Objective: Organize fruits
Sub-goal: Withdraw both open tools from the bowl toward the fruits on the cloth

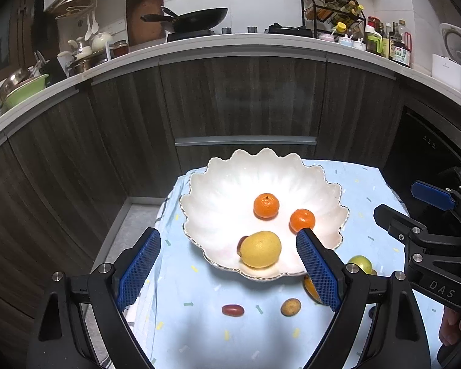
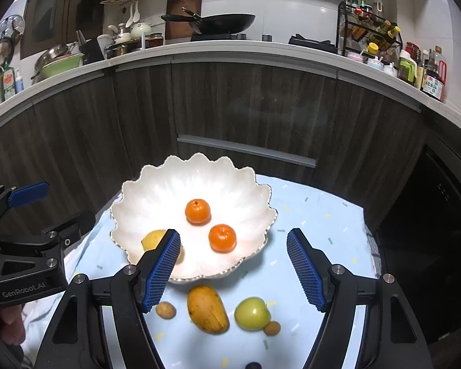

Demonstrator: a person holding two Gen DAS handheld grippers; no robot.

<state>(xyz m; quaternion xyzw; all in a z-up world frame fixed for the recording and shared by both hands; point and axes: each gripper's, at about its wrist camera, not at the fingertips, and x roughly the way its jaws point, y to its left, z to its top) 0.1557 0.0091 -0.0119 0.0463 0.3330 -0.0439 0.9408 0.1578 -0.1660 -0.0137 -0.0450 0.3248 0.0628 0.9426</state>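
1. Bowl: white, scalloped rim, sits on a light blue tablecloth with small confetti marks, at the far-left part of the table in front of dark wood cabinets.
2. Inside the bowl: two tangerines, one farther back and one toward the right rim, apart from each other; a yellow lemon near the front rim, with a dark red fruit tucked just behind its left side, mostly hidden.
3. Outside the bowl, on the cloth in front of it: a red date, a small brown longan, a mango, a green apple, and a second small brown fruit touching the apple's lower right side.
4. Mango lies just in front of the bowl's rim; the apple is just right of it, the longan just left.
5. Left gripper: fingers spread wide, nothing between the blue pads. It hangs above the front of the bowl; lemon and date show in the gap.
6. Right gripper: fingers also wide apart, empty. It hangs above the front rim of the bowl, with mango and apple in the gap; its left pad covers part of the lemon.
7. A small dark round item sits at the bottom edge of the right view; cannot tell what it is.
8. Background: counter with wok and spice rack.
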